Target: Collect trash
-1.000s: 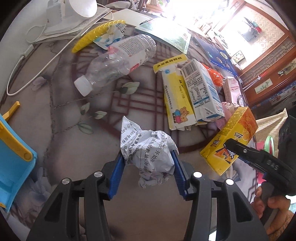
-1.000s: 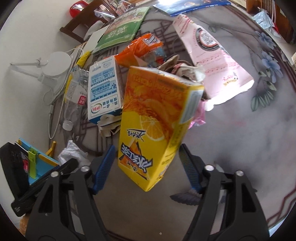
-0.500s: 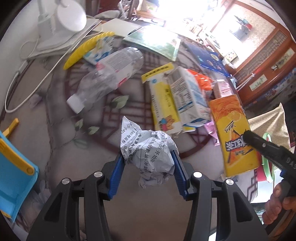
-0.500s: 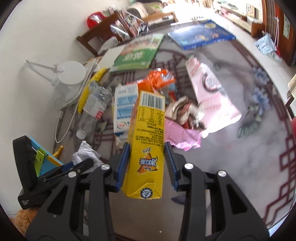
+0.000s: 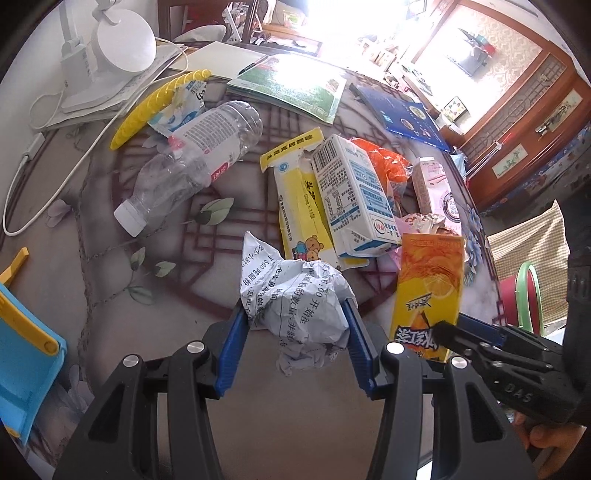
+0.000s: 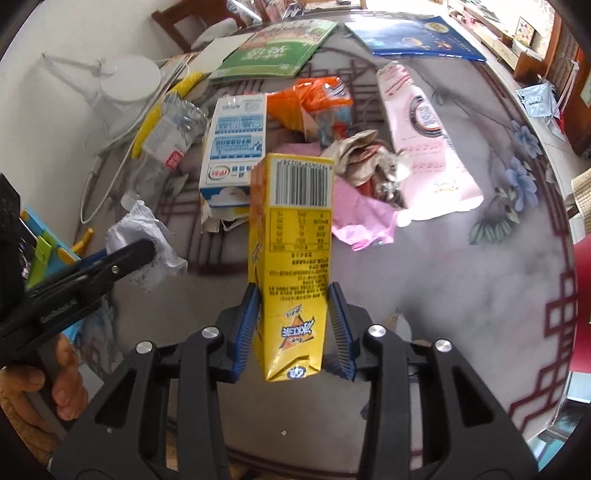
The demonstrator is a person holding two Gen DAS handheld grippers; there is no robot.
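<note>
A round worktop (image 6: pixel 461 280) under a glossy grey cover printed with dark red lattice and pale blue flowers fills both views. Beyond it, far ahead of the claw in the left wrist view, strong daylight washes out the middle of the room. Up and to the right stands a reddish wooden cabinet (image 5: pixel 524 147) with latticed panels. A plain white wall (image 6: pixel 48 40) rises to the left, with a dark wooden chair (image 6: pixel 177 22) drawn up against the worktop's far edge.
</note>
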